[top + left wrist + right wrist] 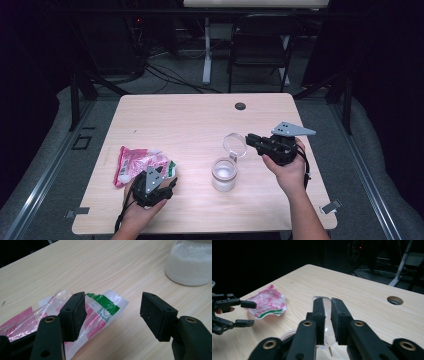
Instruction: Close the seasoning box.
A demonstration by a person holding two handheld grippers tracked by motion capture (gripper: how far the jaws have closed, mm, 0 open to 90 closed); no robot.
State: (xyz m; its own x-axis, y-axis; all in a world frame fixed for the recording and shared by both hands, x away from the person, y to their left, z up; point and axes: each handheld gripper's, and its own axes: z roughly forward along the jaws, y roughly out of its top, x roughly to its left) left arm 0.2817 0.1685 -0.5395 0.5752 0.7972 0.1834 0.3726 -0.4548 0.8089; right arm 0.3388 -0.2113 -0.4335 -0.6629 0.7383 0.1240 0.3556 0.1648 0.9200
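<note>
Near the desk's right edge, a clear lid (234, 145) above its jar (224, 174) is pinched by the right tongs (248, 139). Left tongs (171, 186) are held spread beside a plastic bag (137, 163).

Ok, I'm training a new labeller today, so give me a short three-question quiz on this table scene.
1. True or false: the right gripper is shut on the clear round hinged lid of the glass jar of white powder.
2. What lies by the left gripper? A) crinkled pink, white and green plastic bag B) metal spoon
3. Do the left gripper's pads press on anything?

Key: 1 true; 2 A; 3 no, they stand open.
</note>
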